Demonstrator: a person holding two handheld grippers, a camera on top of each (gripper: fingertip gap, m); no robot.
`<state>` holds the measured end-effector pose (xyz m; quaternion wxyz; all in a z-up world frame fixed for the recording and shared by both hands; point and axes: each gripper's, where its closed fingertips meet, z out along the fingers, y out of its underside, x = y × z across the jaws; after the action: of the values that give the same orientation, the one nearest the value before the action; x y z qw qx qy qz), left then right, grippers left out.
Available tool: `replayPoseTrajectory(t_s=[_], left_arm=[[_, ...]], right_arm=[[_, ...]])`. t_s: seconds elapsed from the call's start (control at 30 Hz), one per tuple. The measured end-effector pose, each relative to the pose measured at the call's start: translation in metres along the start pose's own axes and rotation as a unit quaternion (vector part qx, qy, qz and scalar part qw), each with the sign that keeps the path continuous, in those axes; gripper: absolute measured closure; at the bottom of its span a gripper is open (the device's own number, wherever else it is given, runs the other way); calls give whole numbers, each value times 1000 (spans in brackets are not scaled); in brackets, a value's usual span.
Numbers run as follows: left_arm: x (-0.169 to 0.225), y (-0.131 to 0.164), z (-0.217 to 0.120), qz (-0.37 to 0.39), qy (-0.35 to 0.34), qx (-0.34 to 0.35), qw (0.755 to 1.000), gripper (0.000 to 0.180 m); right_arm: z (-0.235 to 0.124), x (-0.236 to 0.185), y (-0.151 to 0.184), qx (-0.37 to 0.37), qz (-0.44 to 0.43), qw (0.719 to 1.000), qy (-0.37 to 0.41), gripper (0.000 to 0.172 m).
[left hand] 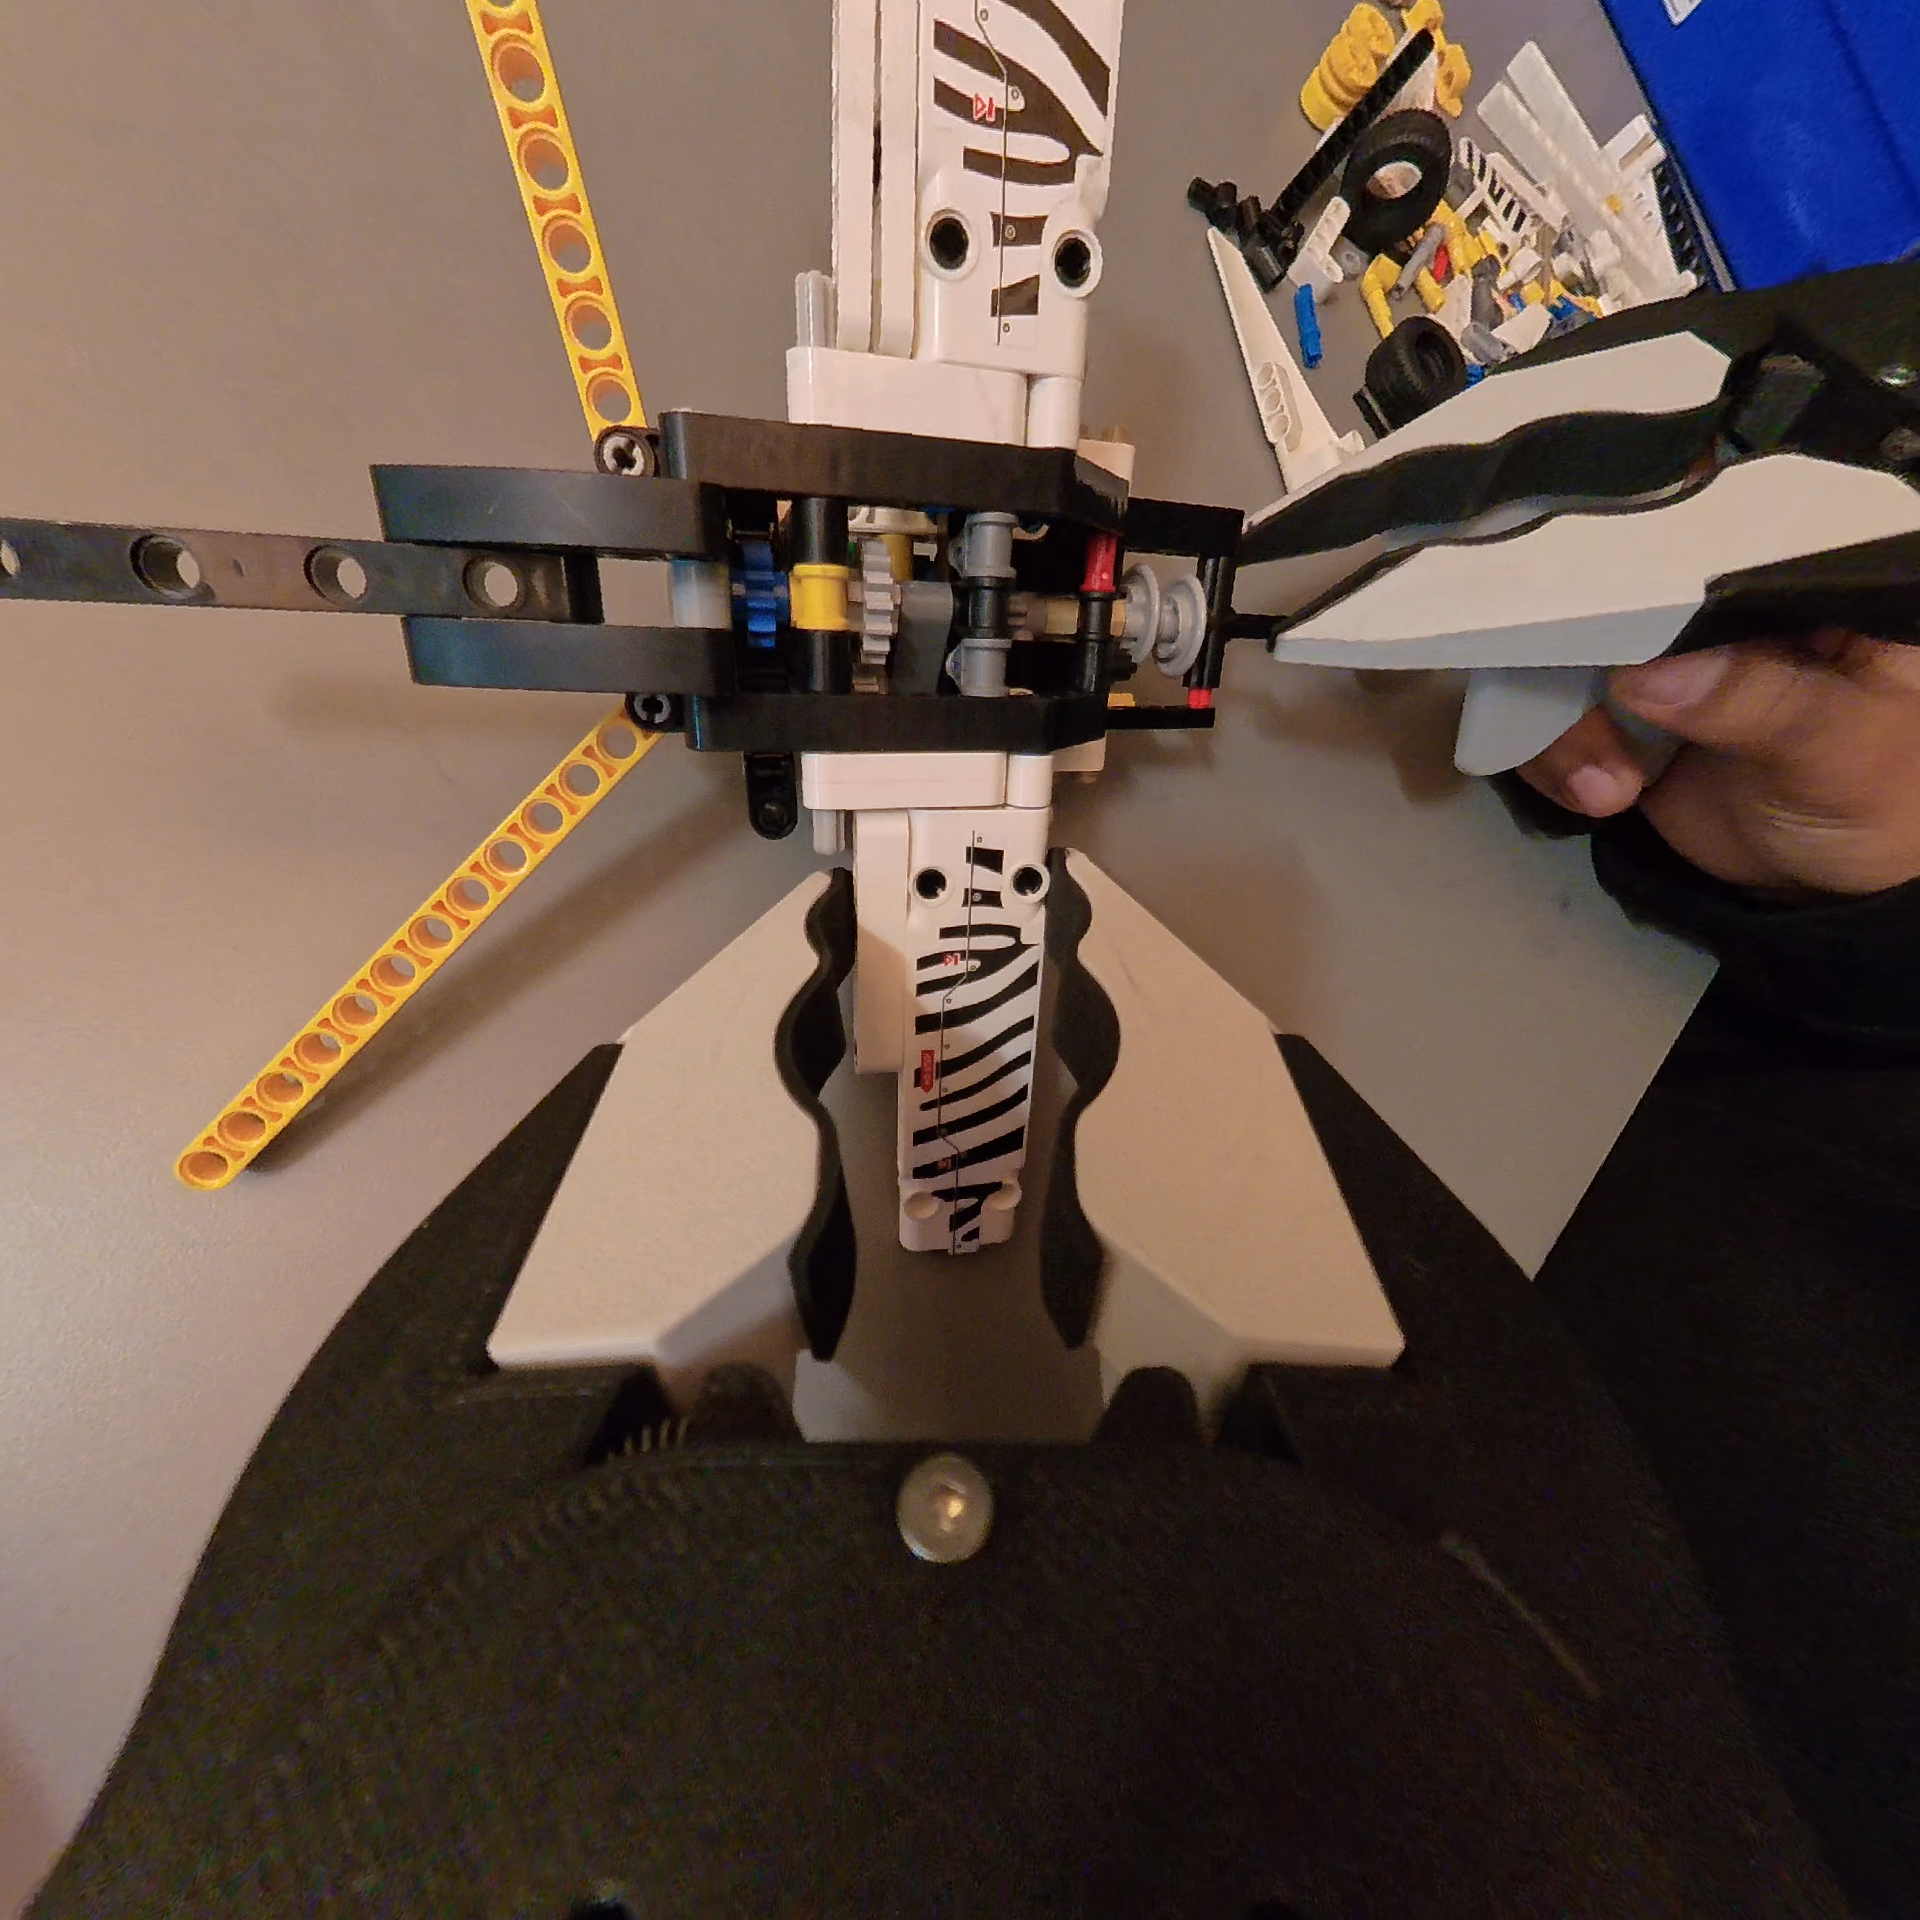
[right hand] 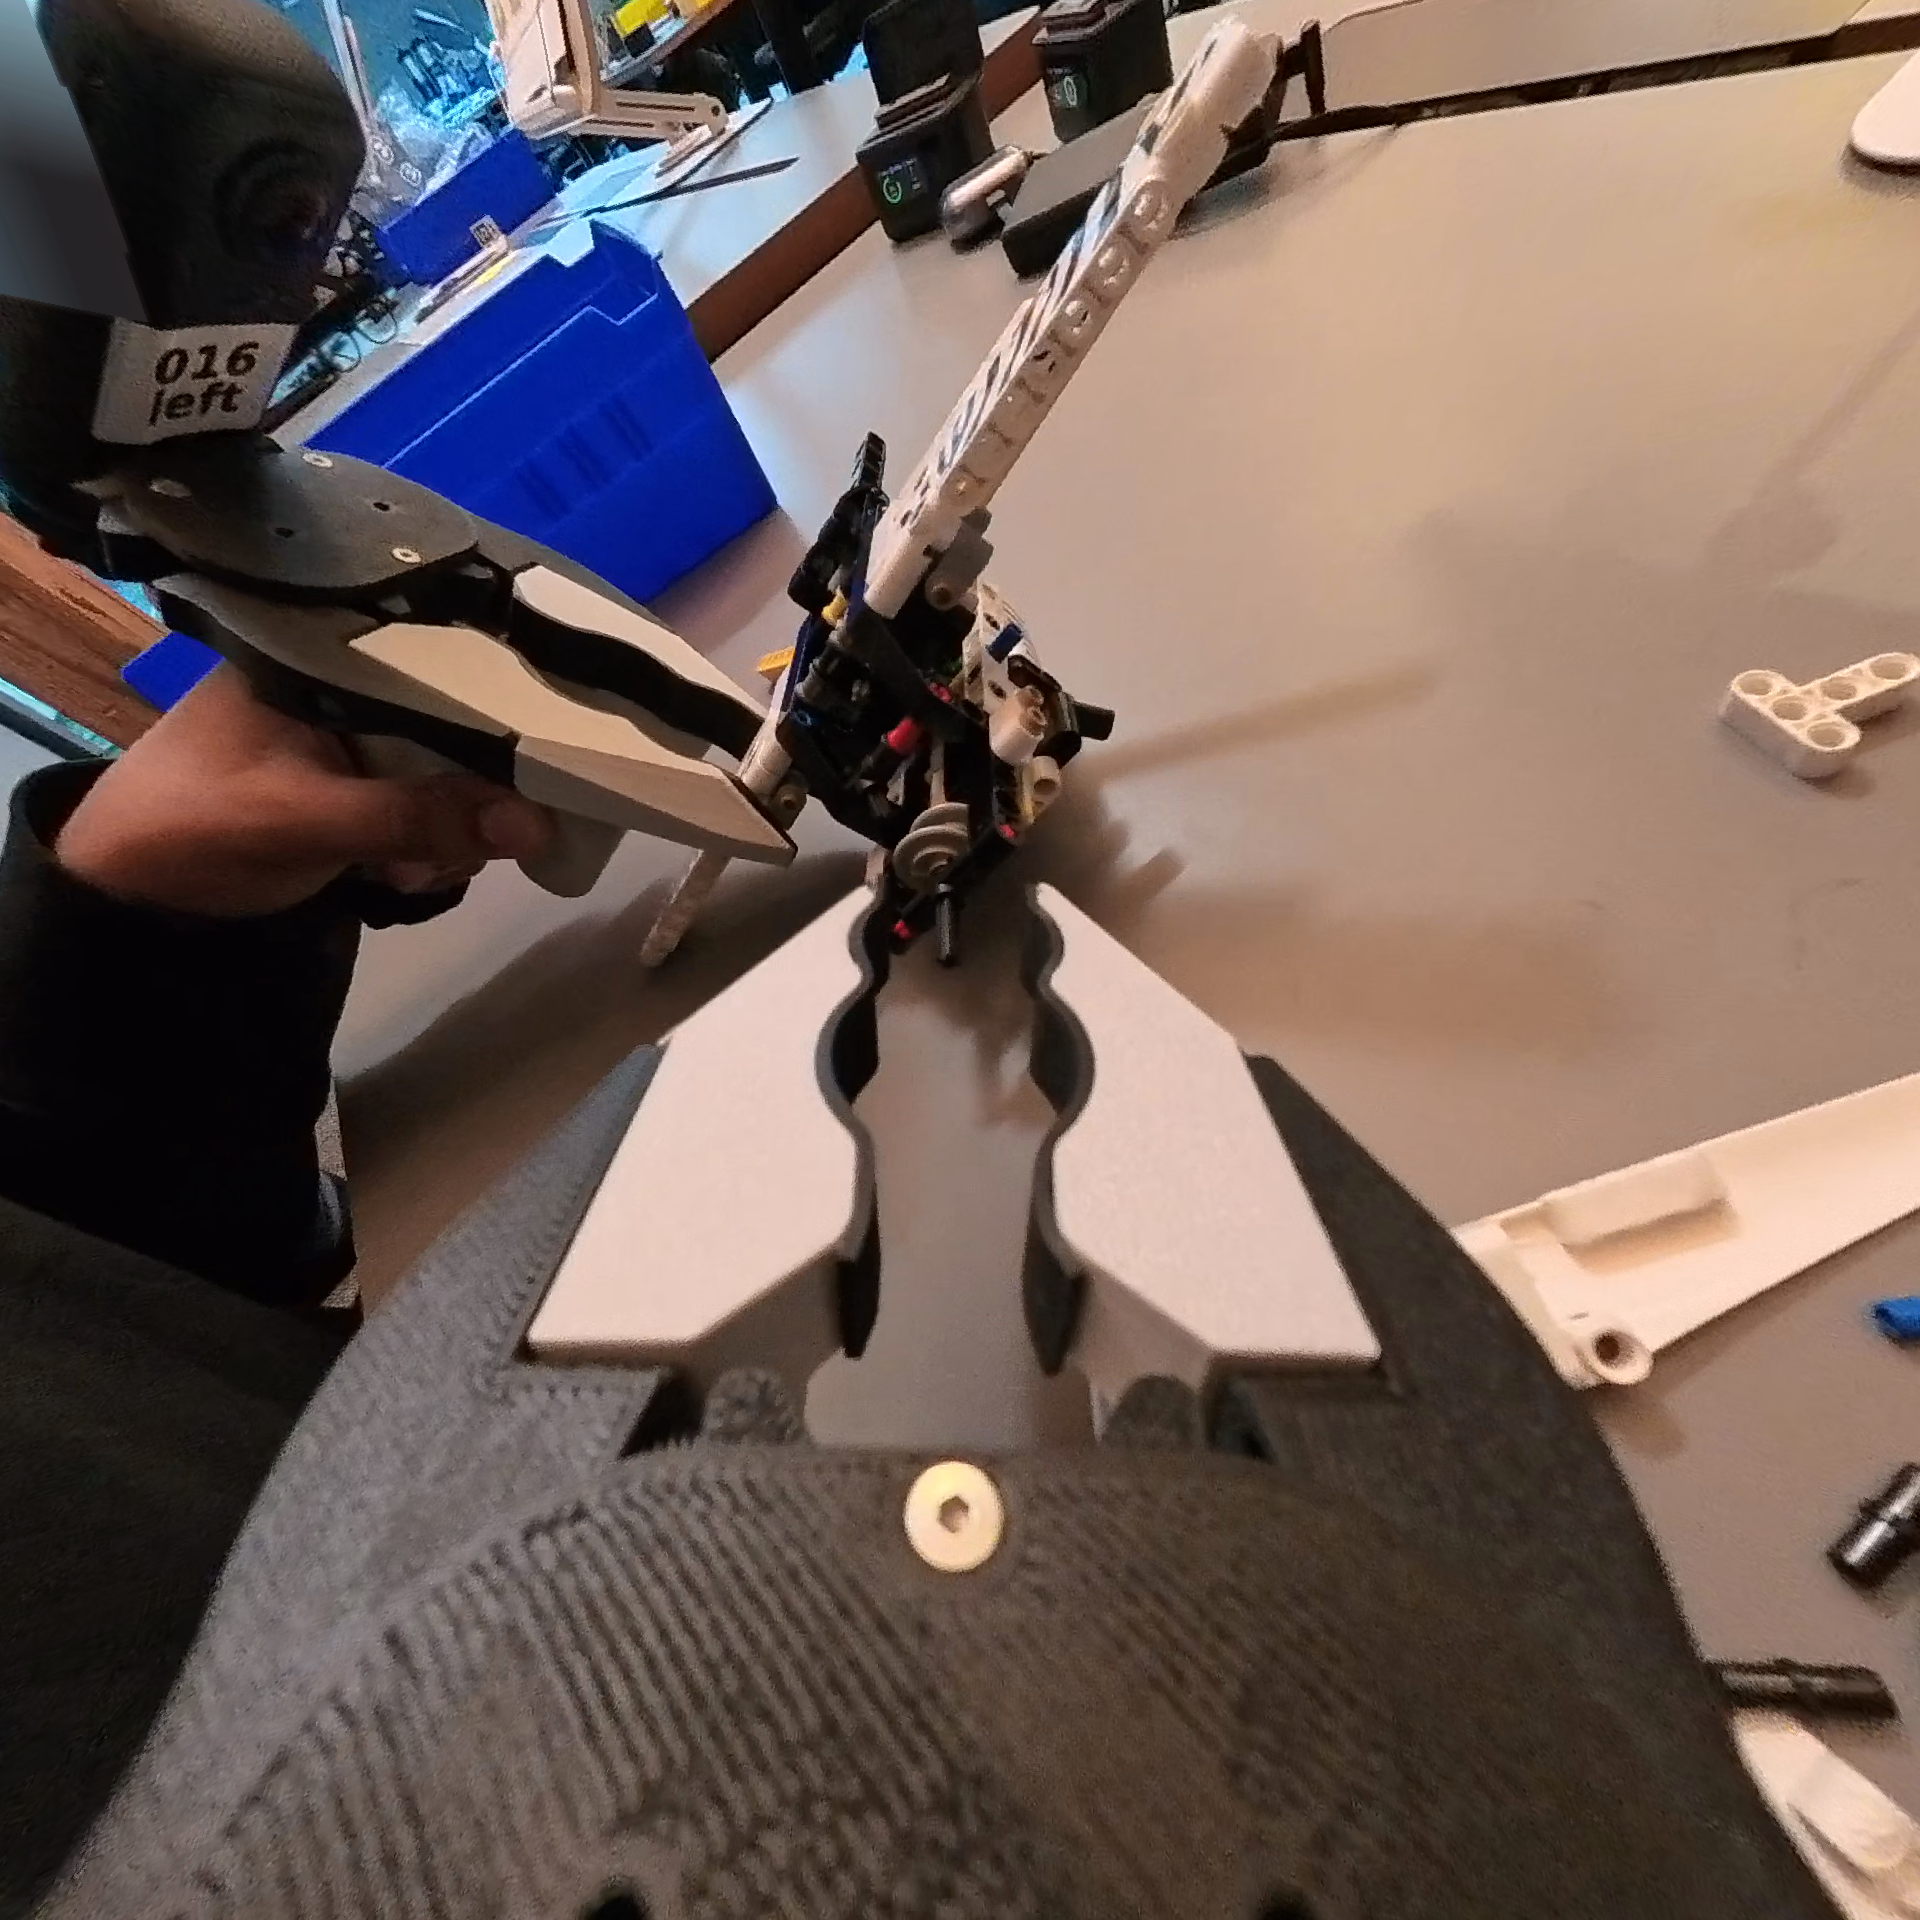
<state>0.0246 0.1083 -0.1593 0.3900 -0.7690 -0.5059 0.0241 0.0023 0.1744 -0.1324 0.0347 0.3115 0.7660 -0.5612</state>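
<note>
My left gripper (left hand: 948, 878) is shut on the white black-striped panel (left hand: 966, 1039) of a brick-built model, with both pads against its sides. The model's black frame with gears (left hand: 935, 603) lies just ahead, and a second striped panel (left hand: 987, 187) reaches away beyond it. The right wrist view shows the left gripper (right hand: 769, 810) holding the model tilted above the table. My right gripper (right hand: 951, 904) is open at the model's end. A short black axle (right hand: 943, 930) stands between its pads, which do not press on it. The right gripper also shows in the left wrist view (left hand: 1262, 587).
Two yellow holed beams (left hand: 416, 935) and a black beam (left hand: 260, 571) stick out of the model to the left. A pile of loose parts (left hand: 1455, 229) lies beside a blue bin (left hand: 1787, 125). A white T-shaped piece (right hand: 1818, 707), a long white panel (right hand: 1662, 1247) and black pins (right hand: 1881, 1527) lie on the grey table. The white T-shaped piece (right hand: 1818, 707) sits 15 cm or so from the ends of my right fingers.
</note>
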Motion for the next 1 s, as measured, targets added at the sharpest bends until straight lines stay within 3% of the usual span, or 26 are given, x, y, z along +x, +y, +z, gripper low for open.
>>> replayPoseTrajectory(t_s=[1.0], left_arm=[[-1,0,0,-2,6,1,1000,143]], right_arm=[[10,0,3,-12,79,996,-37,163]])
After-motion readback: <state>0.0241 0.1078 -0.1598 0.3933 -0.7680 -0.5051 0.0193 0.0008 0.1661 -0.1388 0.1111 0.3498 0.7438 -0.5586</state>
